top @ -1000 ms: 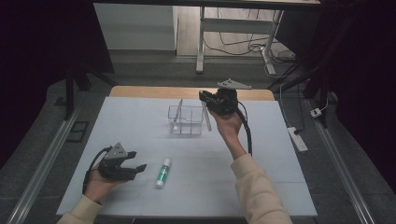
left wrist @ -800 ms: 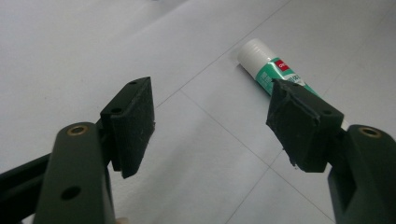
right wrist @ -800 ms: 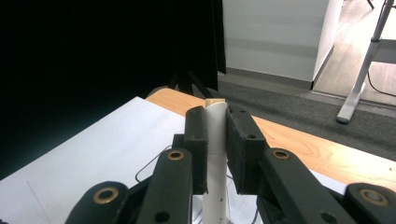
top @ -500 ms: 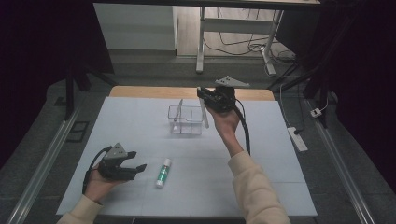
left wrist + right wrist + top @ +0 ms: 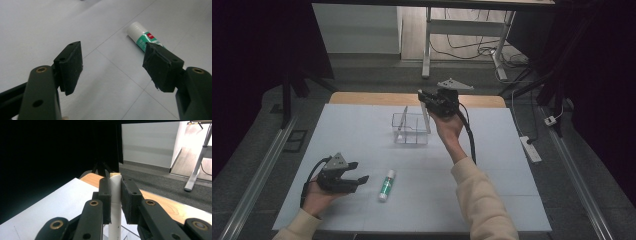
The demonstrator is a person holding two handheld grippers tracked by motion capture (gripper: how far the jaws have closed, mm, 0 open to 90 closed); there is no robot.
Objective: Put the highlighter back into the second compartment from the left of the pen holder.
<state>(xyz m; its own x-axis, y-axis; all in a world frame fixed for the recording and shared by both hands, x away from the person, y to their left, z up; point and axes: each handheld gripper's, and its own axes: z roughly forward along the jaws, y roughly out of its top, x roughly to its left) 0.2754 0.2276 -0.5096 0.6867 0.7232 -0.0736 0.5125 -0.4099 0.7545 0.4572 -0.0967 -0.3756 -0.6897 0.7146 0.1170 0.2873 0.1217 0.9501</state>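
Observation:
My right gripper (image 5: 424, 98) is raised over the far middle of the white mat, shut on a white stick (image 5: 426, 120) that hangs down at the right edge of a clear plastic box (image 5: 410, 134). In the right gripper view the stick (image 5: 115, 191) stands upright between the pads of the right gripper (image 5: 115, 200). A second thin stick (image 5: 402, 118) leans in the box's left part. My left gripper (image 5: 360, 173) rests near the front left, open, pointing right. A green and white glue stick (image 5: 387, 185) lies just beyond its tips. The glue stick (image 5: 139, 35) lies past the right pad of the left gripper (image 5: 112, 65), untouched.
The white mat (image 5: 512, 200) covers a wooden table whose far edge (image 5: 372, 98) shows. A metal rail (image 5: 257, 170) runs along the left, another along the right. A power strip (image 5: 530, 148) lies on the floor at the right. Desk legs and cables stand beyond.
The right hand has drifted slightly left with the white stick, closer over the clear box. The left hand and the glue stick have stayed put.

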